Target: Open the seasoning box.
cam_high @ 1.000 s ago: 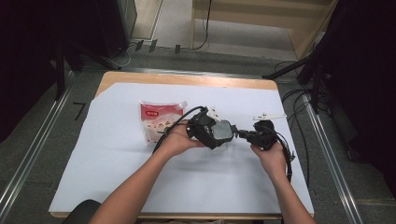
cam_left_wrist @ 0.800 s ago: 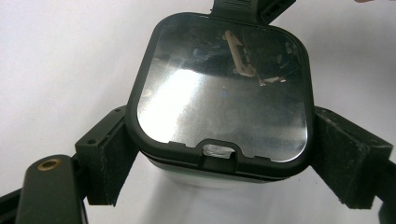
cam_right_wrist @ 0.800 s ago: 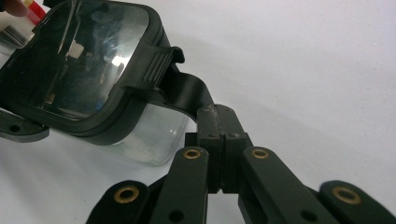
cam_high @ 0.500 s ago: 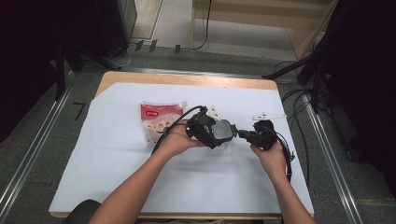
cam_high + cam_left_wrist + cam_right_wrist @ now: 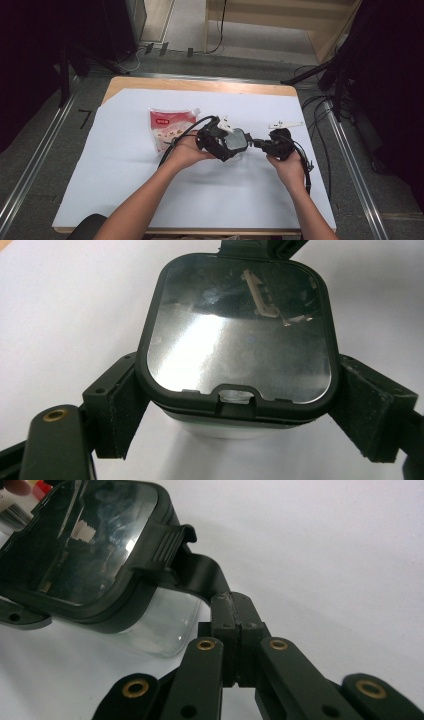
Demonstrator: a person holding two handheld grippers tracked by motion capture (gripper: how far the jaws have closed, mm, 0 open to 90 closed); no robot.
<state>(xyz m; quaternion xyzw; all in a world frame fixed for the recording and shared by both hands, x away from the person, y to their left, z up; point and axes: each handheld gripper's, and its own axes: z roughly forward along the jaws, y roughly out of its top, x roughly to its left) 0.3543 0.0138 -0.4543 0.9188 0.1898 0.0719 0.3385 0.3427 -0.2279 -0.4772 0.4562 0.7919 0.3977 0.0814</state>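
A red-and-white pouch (image 5: 169,127) lay flat on the white sheet (image 5: 125,165) covering the table, just left of the container (image 5: 236,140) and partly behind the person's left hand (image 5: 187,150).

The container itself — a clear box with a black-rimmed lid (image 5: 240,330) — sat near the middle of the sheet. The left gripper (image 5: 216,142) had its jaws spread to the box's width and pressed against its two opposite sides; in the left gripper view the pads (image 5: 117,410) touched the rim on either side, so it held the container.

Right of the container, the right gripper (image 5: 260,145) was closed, its jaws pinched together on the black latch strap (image 5: 205,577) reaching out from the lid's edge. The right hand (image 5: 287,167) gripped that tool from behind, a cable (image 5: 306,170) trailing off beside it — away from the container.
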